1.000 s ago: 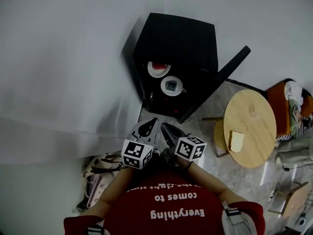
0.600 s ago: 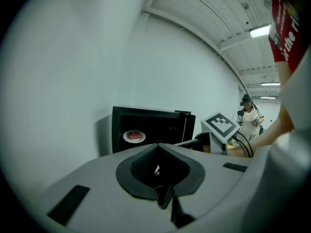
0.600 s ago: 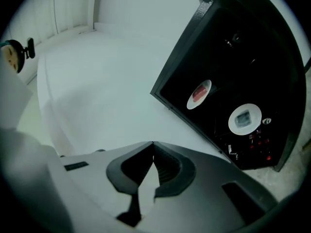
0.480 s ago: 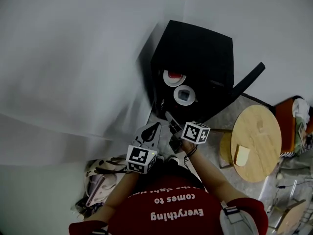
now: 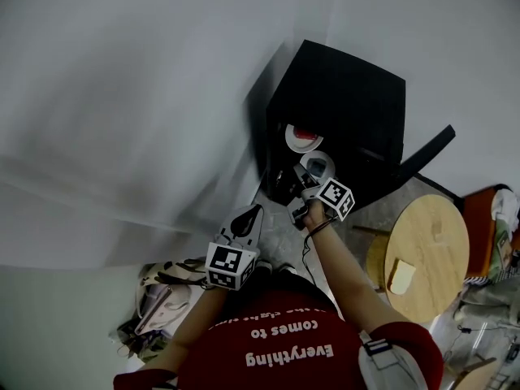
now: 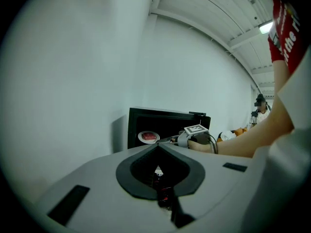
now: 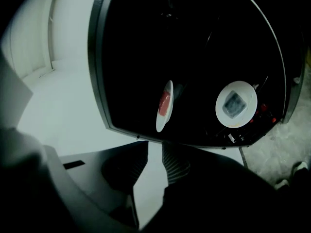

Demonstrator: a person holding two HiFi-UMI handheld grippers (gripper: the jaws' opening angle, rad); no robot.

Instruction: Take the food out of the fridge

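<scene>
two plates (image 7: pixel 164 106) (image 7: pixel 236 104) sit in the open fridge (image 5: pixel 349 88) as the right gripper (image 7: pixel 154 147) swings in, jaws just parting, empty; left gripper (image 6: pixel 158 145) hangs back, jaws closed.

A round wooden table (image 5: pixel 435 234) is picked out at the right, over pale speckled floor (image 5: pixel 390 210), and a lower round wooden seat (image 5: pixel 375 260) is tucked partly under its edge. Something orange (image 5: pixel 478 218) is glimpsed beyond. A patterned bag (image 5: pixel 166 273) is spotted by the white wall (image 5: pixel 122 96). Overhead, a lit ceiling lamp (image 6: pixel 266 27) is caught, and a person (image 6: pixel 261 109) is made out far back.
</scene>
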